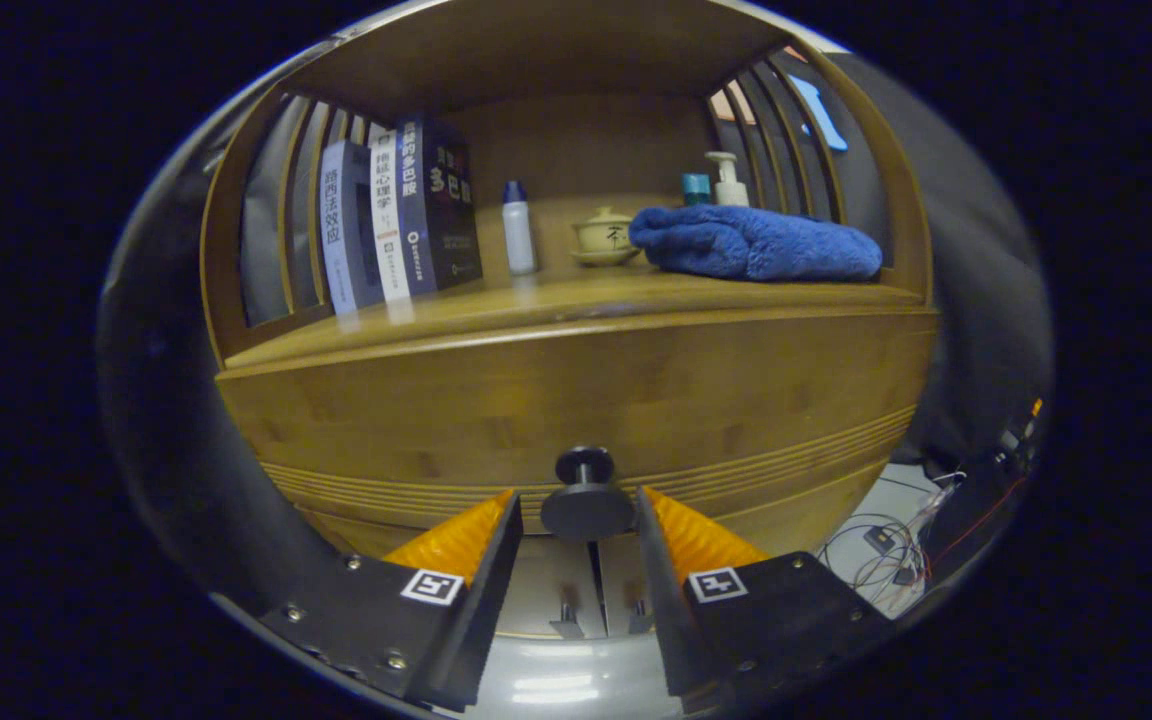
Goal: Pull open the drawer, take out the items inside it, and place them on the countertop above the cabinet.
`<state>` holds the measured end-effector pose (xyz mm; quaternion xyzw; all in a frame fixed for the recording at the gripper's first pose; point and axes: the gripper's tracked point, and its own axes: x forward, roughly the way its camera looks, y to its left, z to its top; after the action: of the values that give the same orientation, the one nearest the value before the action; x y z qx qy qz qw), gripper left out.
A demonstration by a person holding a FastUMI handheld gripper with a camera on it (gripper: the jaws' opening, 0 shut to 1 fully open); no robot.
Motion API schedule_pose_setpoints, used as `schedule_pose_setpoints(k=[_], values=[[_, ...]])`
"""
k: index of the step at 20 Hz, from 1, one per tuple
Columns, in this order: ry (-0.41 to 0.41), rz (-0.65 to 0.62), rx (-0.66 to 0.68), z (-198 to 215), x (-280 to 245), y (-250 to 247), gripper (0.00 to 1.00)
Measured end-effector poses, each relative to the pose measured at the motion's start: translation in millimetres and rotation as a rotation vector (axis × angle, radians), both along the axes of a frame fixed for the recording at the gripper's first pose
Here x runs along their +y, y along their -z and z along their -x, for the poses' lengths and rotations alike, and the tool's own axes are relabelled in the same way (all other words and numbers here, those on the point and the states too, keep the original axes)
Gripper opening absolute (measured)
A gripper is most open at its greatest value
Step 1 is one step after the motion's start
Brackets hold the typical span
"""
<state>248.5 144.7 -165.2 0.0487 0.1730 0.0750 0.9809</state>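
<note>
Drawer [576, 400] closed | tool [581, 505] astride knob [586, 495] | countertop [556, 295]: towel [751, 243], books [401, 215]

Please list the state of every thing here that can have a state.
Drawer: closed.
Knob: between the fingers, not clearly clamped.
Towel: folded, on the countertop.
Books: upright.
White bottle: upright, capped.
Teacup: lidded.
</note>
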Motion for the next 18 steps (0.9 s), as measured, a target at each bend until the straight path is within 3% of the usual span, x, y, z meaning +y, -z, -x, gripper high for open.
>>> schedule_pose_setpoints(k=[1,4,11,12,14,16,18], values=[[-0.006,-0.005,-0.012,-1.6,2.7,-2.3,0.67],[0.015,-0.001,-0.021,-6.5,-4.5,-0.8,0.48],[0.026,0.017,-0.016,-6.1,-4.5,-1.1,0.41],[0.023,0.023,-0.012,-6.4,-4.3,-0.2,0.35],[0.006,0.039,-0.018,-4.7,-4.0,-0.6,0.36],[0.0,0.037,-0.011,-4.0,-4.0,-0.2,0.27],[0.007,0.041,-0.005,-3.0,-4.9,-0.4,0.26]])
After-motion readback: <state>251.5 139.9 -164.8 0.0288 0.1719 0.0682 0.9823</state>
